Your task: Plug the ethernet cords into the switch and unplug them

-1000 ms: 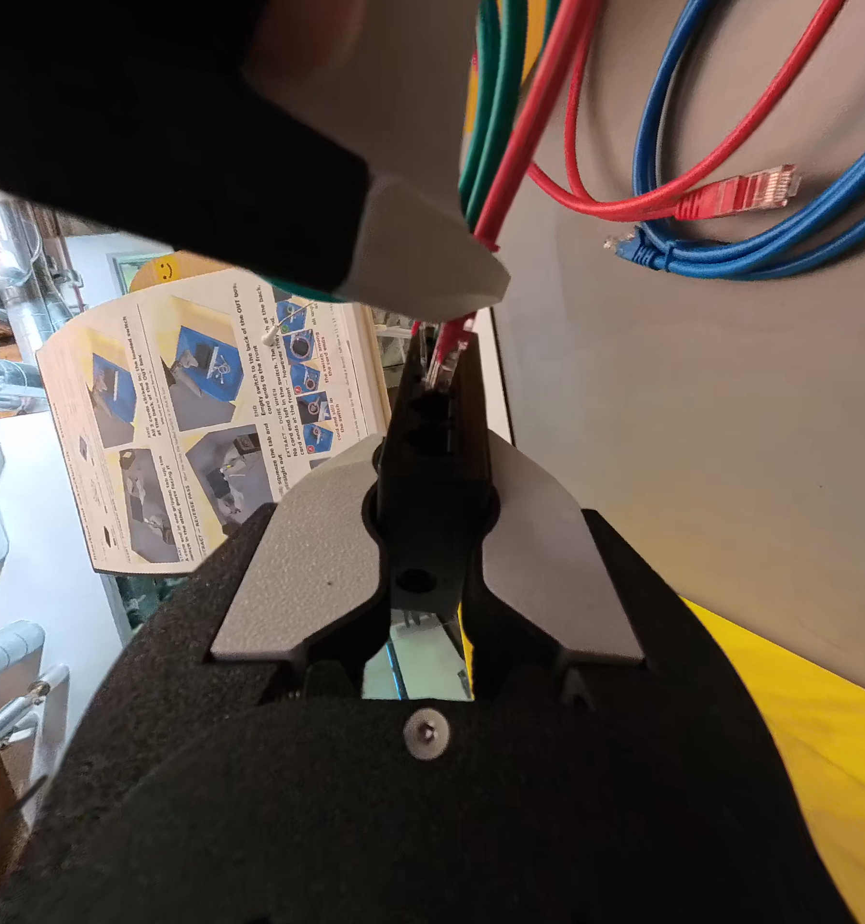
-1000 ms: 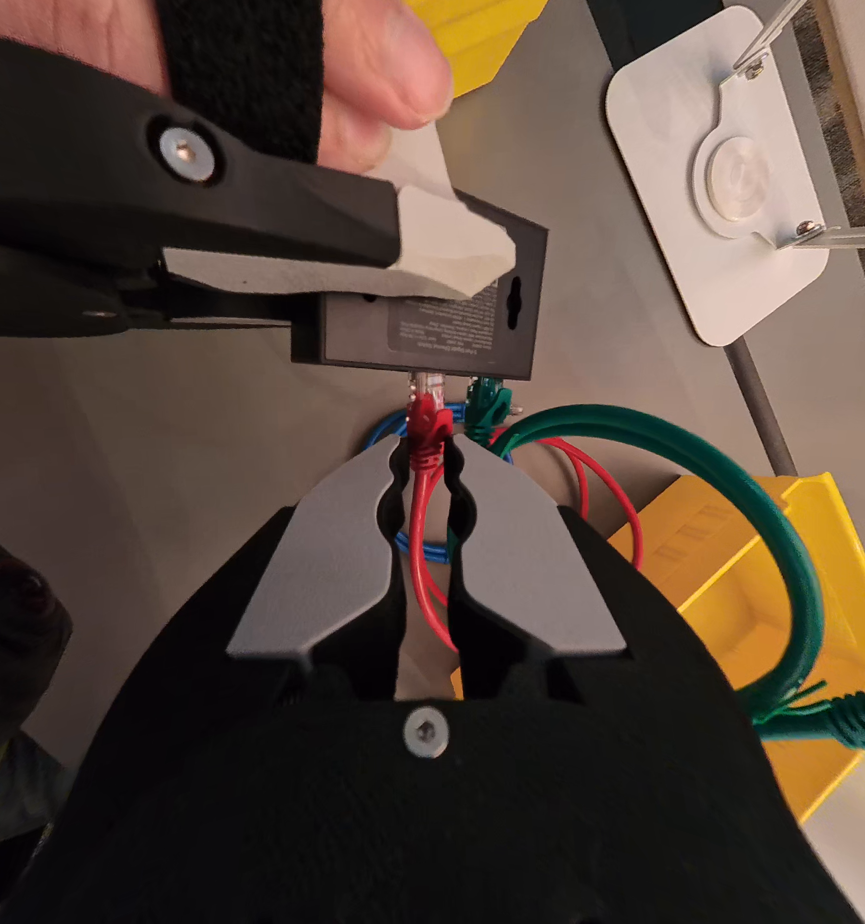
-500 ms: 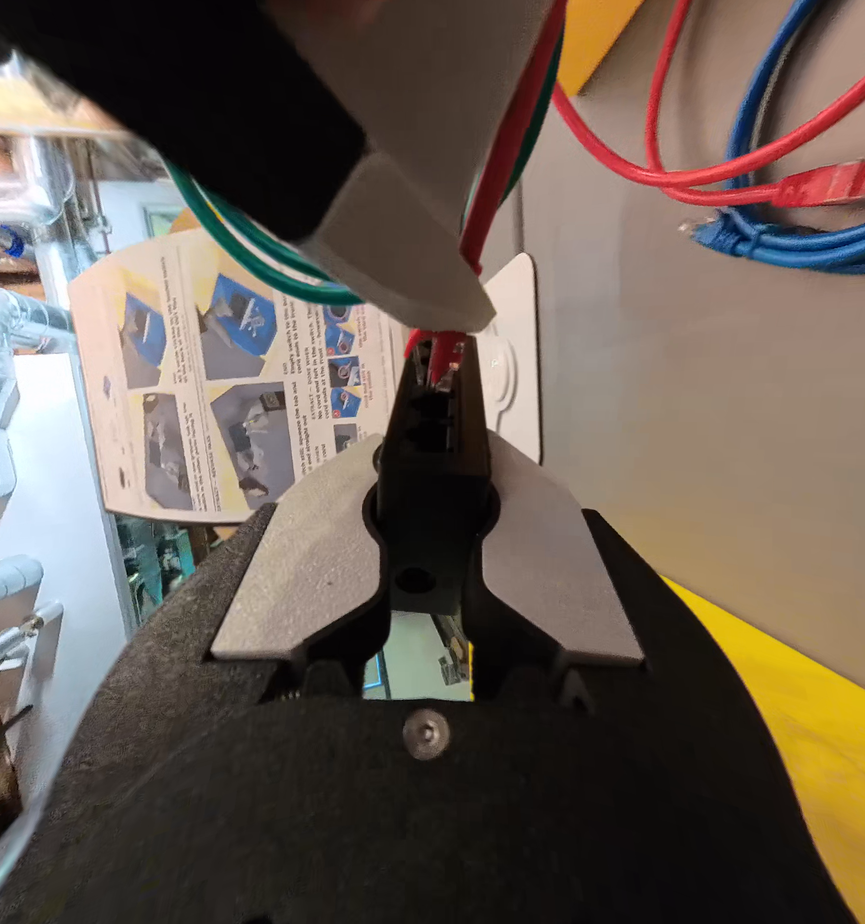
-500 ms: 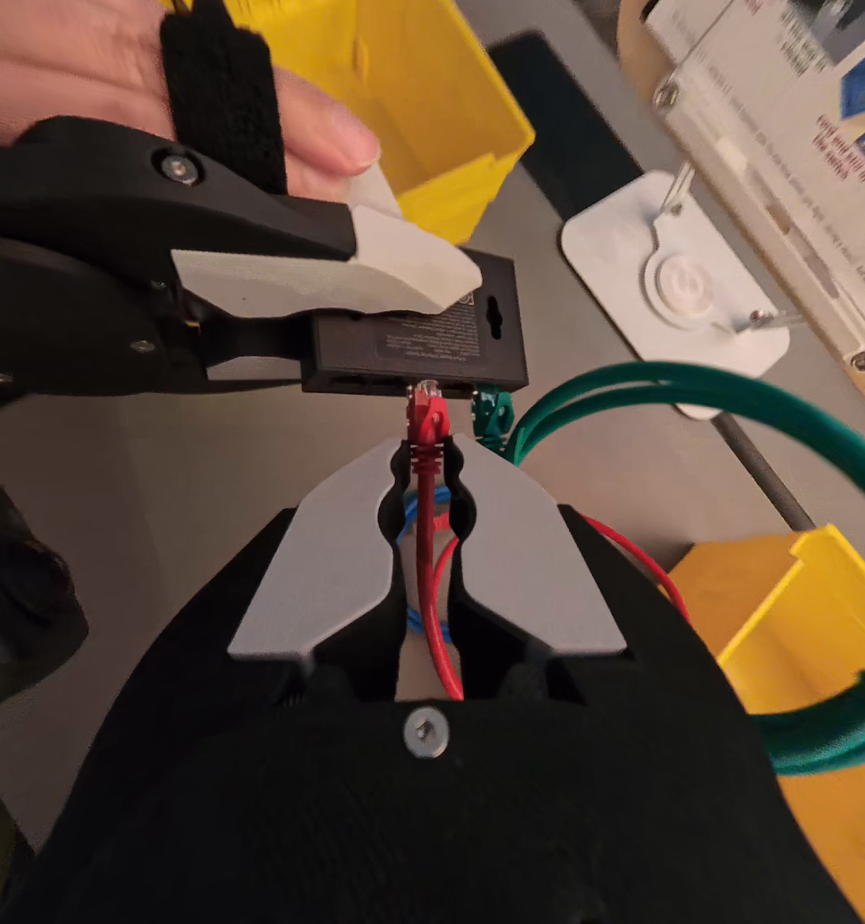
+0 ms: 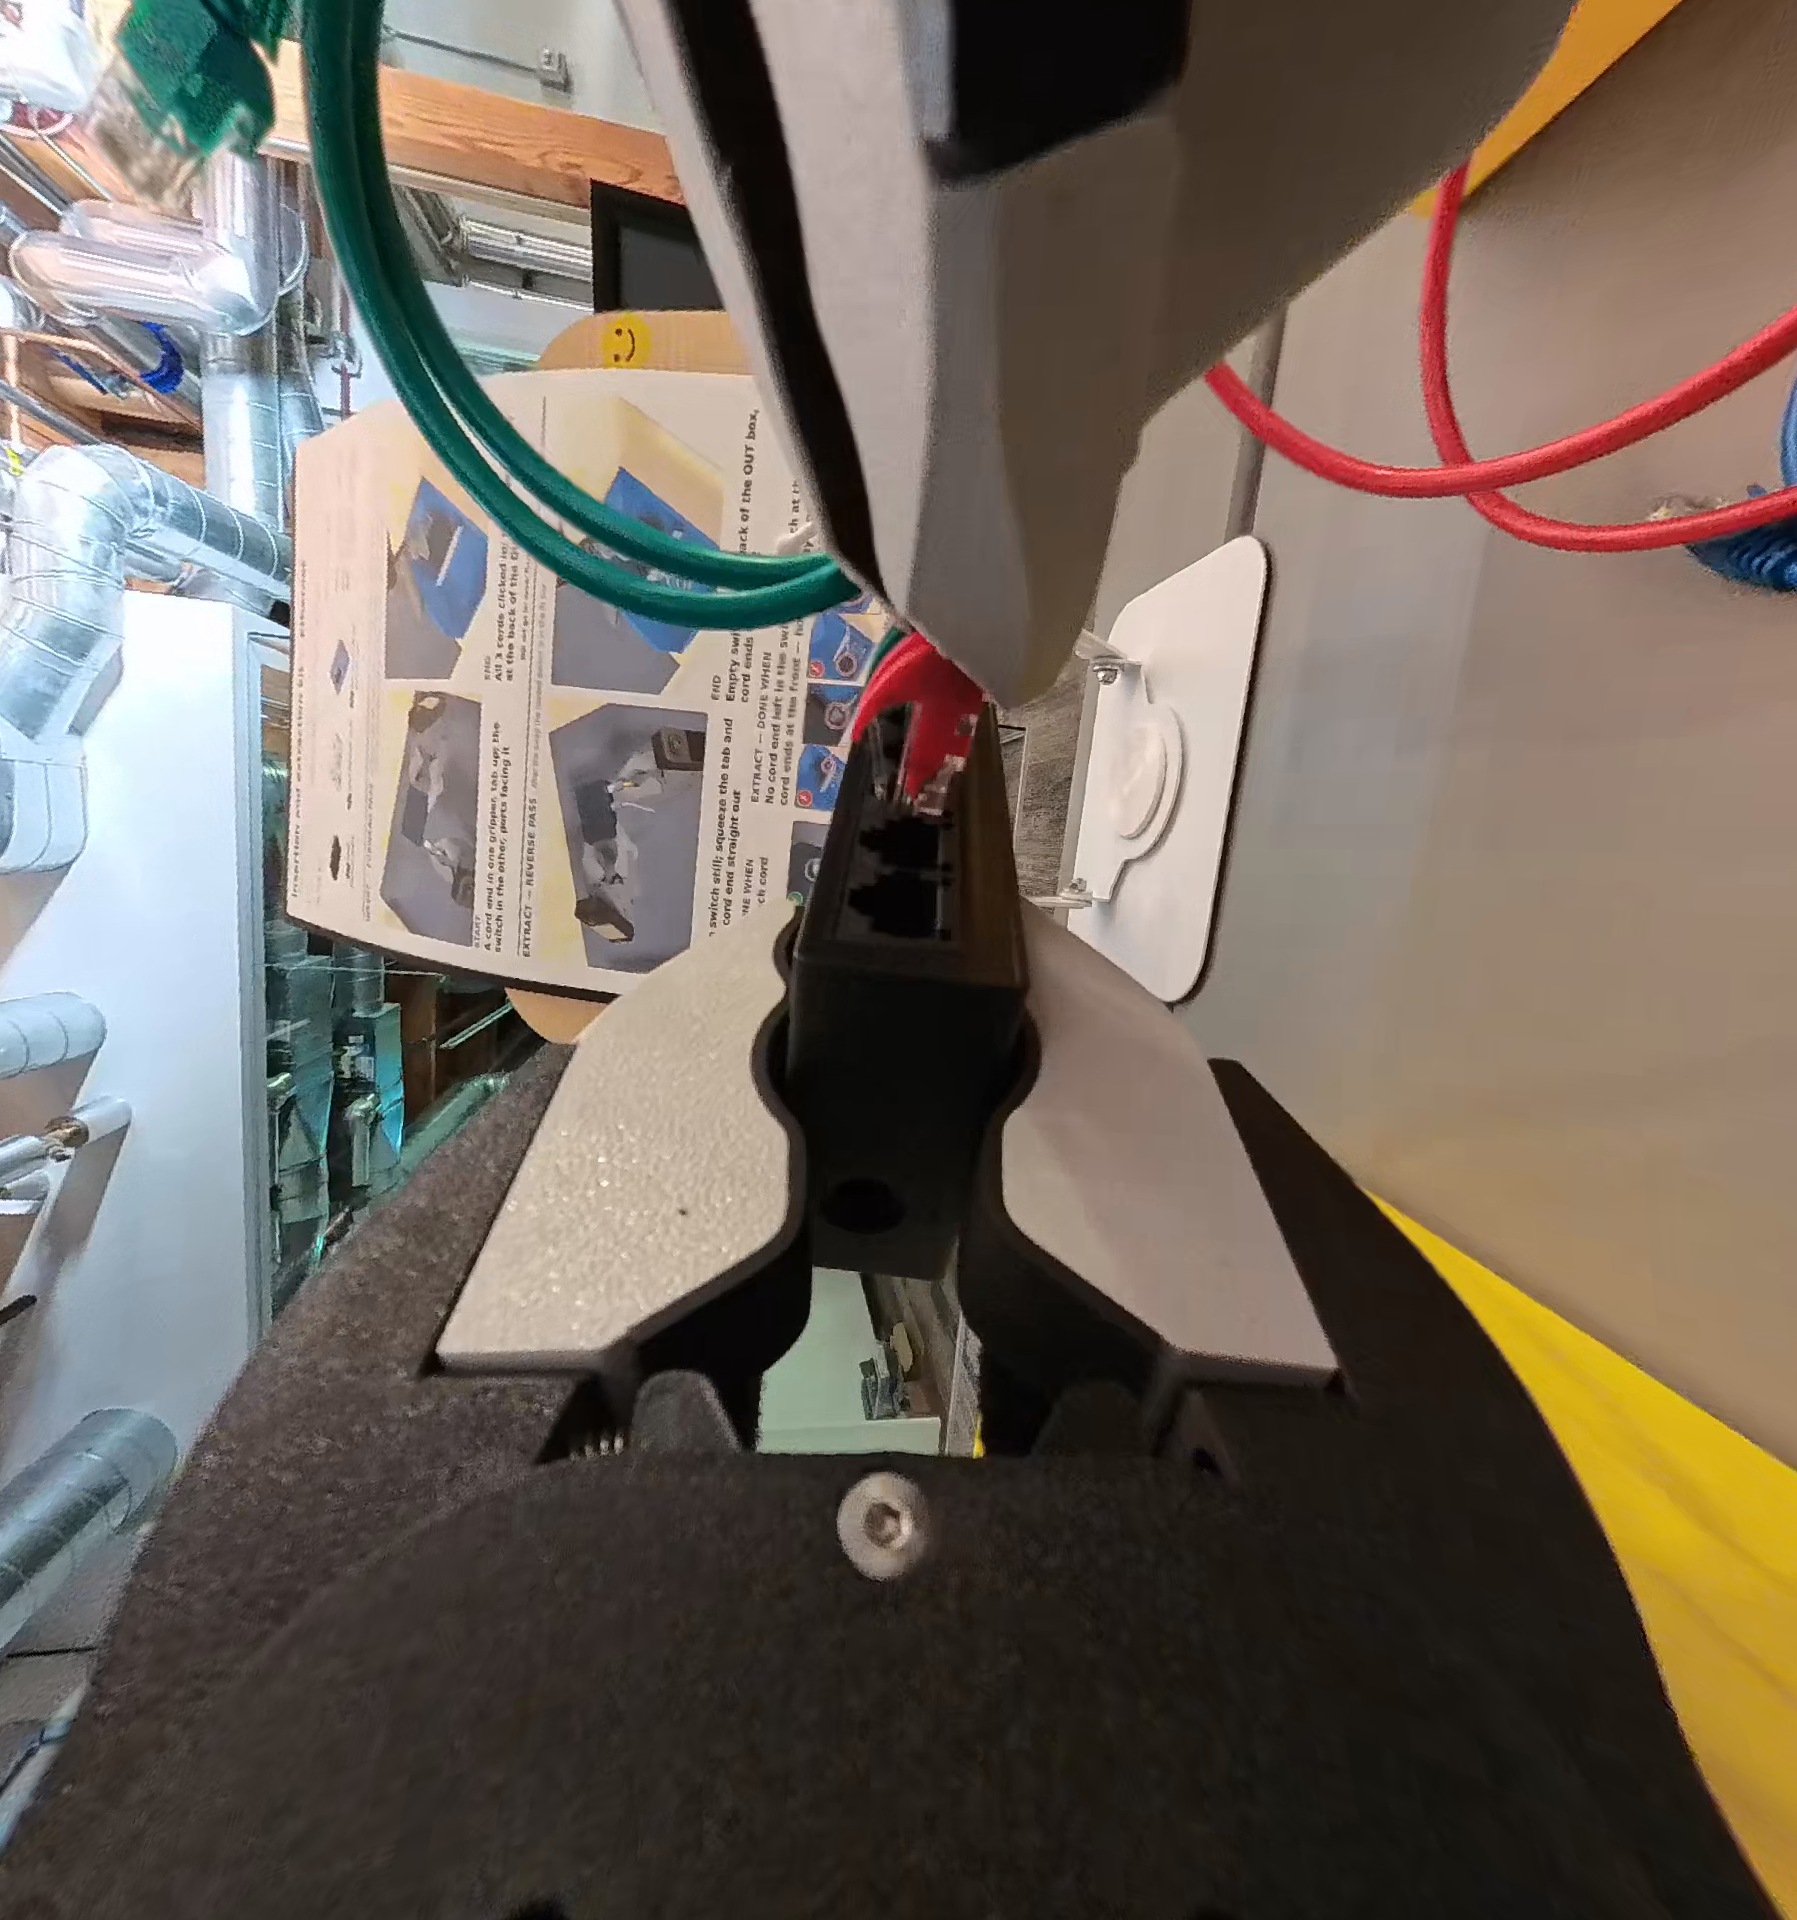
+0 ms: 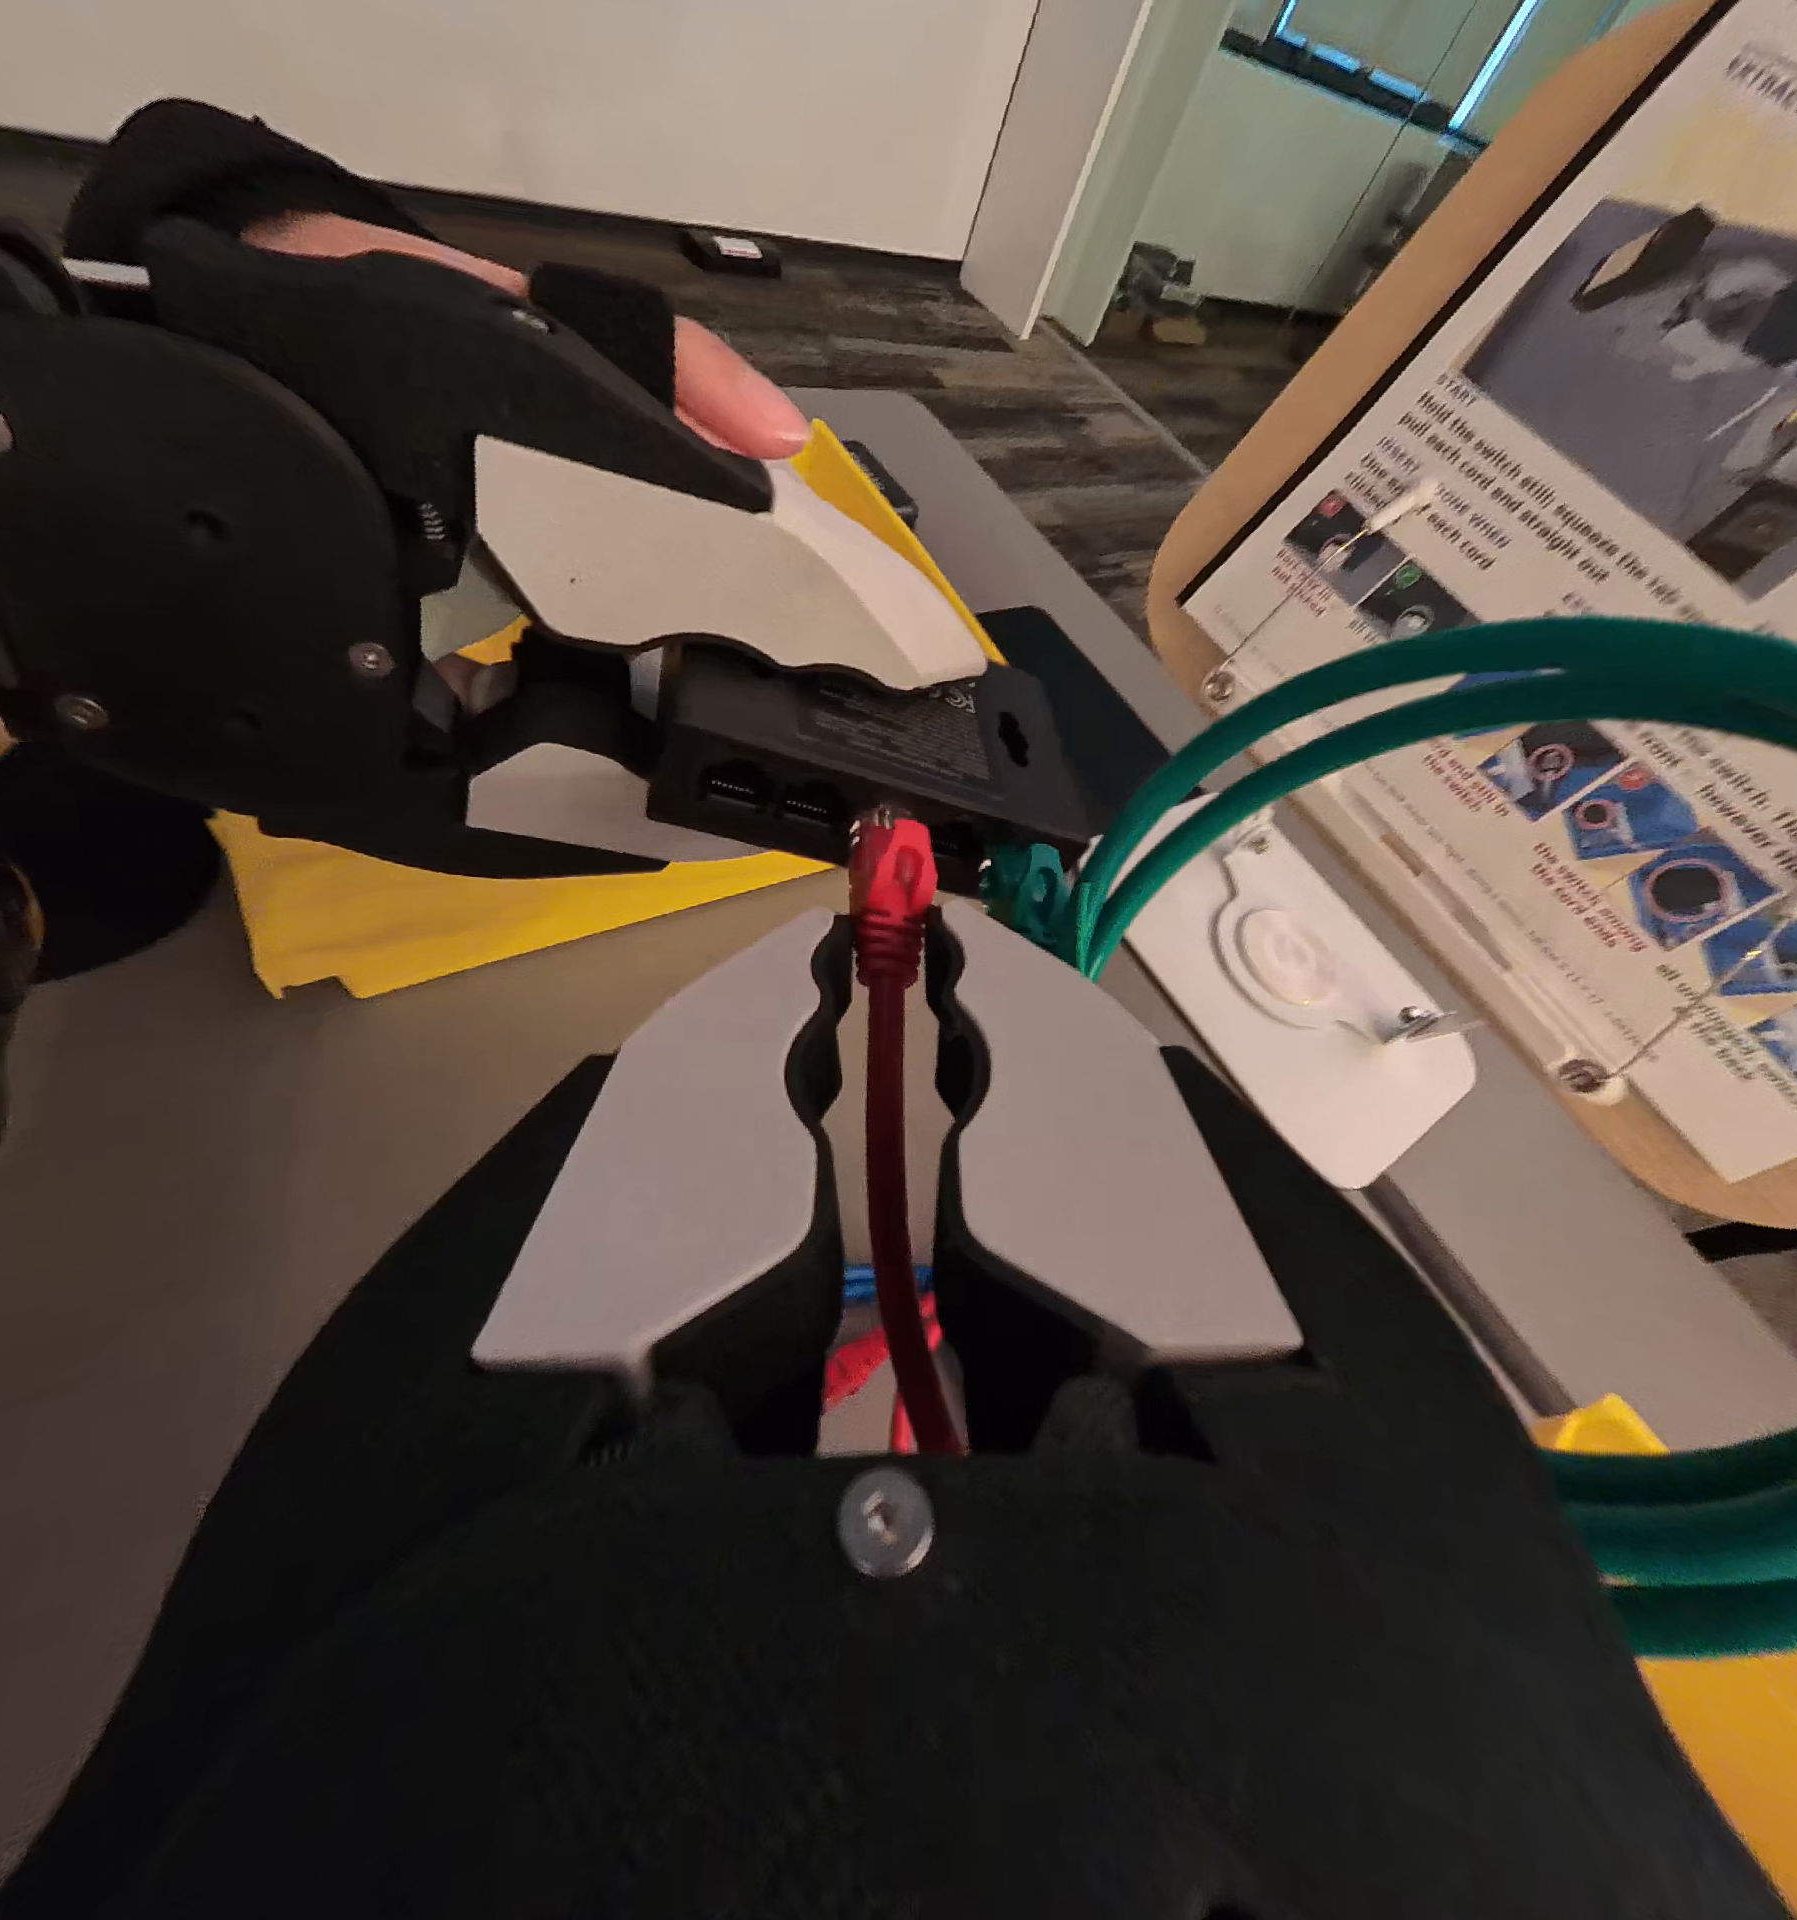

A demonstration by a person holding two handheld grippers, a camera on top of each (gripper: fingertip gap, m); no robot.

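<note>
Left gripper (image 5: 904,997) jaws clamping switch (image 6: 873,743) edges; right gripper (image 6: 886,935) jaws pinching red cord (image 6: 889,1091), plug (image 6: 892,868) entering port beside green plug (image 6: 1024,883).

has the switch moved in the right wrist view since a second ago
Yes. The switch, held by the left gripper, has lifted off the table and tilted, the white plate now beside it.
</note>
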